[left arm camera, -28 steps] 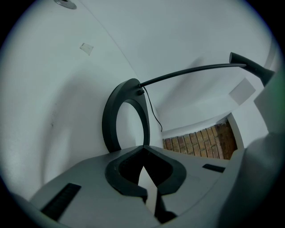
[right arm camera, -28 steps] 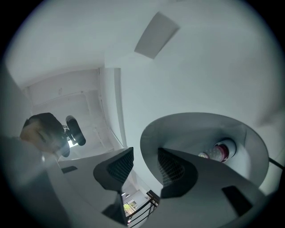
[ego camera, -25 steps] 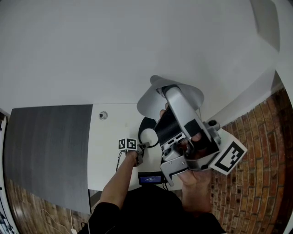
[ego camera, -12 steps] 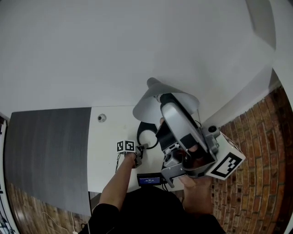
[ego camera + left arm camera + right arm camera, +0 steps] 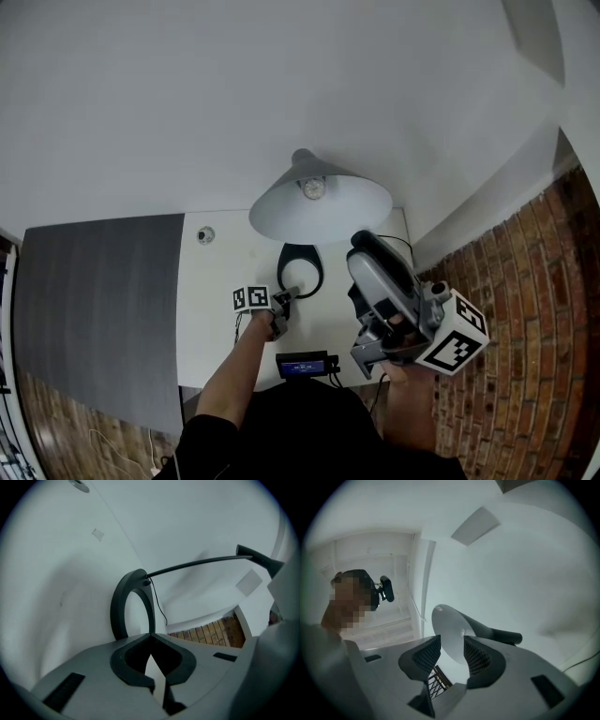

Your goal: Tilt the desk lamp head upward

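The desk lamp's white cone shade [image 5: 319,208] faces me with its bulb [image 5: 312,187] showing. Its black ring base [image 5: 300,270] lies on the white table [image 5: 220,281]. In the left gripper view a thin black arm [image 5: 197,564] runs from the ring [image 5: 131,602] toward the upper right. My left gripper [image 5: 284,302] sits low at the ring's near edge, and its tips [image 5: 150,634] meet, shut. Whether they pinch the ring I cannot tell. My right gripper [image 5: 364,248] hangs below and right of the shade, open. The shade [image 5: 449,637] shows beyond its gap, apart from the pads.
A small round object [image 5: 205,234] lies at the table's back left. A black device with a blue display [image 5: 302,364] sits at the front edge. Dark grey flooring [image 5: 103,309] is left of the table, brick [image 5: 525,281] right. A thin cord [image 5: 159,606] trails from the base.
My right gripper has dropped down and back from the shade toward the person, leaving the shade in full view. The left gripper has stayed at the base.
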The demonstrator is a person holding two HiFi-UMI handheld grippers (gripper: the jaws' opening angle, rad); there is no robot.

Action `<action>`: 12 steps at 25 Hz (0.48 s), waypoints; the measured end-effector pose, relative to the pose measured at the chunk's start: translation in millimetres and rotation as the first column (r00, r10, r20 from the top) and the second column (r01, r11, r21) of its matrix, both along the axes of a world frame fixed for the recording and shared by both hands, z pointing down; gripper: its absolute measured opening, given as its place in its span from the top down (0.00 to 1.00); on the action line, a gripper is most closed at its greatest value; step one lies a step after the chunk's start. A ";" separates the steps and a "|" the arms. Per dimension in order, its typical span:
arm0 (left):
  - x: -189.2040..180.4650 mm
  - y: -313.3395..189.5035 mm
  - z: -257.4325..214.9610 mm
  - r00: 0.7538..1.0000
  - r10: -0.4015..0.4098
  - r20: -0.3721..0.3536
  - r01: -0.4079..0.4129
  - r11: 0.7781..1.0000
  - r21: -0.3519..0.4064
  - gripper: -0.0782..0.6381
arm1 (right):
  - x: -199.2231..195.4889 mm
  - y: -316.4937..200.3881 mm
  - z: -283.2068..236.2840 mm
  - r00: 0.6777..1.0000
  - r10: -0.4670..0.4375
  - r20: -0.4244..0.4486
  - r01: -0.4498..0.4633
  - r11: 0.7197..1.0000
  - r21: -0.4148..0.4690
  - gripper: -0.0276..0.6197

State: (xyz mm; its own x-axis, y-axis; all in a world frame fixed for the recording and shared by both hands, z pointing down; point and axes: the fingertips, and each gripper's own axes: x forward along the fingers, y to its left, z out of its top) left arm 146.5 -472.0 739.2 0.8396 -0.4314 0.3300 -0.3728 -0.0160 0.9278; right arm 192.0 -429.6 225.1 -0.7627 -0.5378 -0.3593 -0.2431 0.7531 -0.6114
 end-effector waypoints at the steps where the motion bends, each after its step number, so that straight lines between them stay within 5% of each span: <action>1: -4.0 -0.7 0.4 0.999 -0.041 -0.014 0.041 0.999 -0.005 0.88 | 6.2 -1.2 14.1 1.000 0.006 -0.020 -0.006 0.999 -0.032 0.72; 7: -35.5 20.7 -6.5 0.979 -0.195 -0.067 0.193 0.981 -0.037 0.88 | 46.8 -13.7 122.5 0.994 0.047 -0.096 -0.076 0.943 -0.323 0.72; 12: -69.2 49.1 -35.7 0.938 -0.333 -0.099 0.333 0.943 -0.013 0.88 | 49.4 -26.2 167.7 0.997 0.000 -0.074 -0.030 0.918 -0.396 0.72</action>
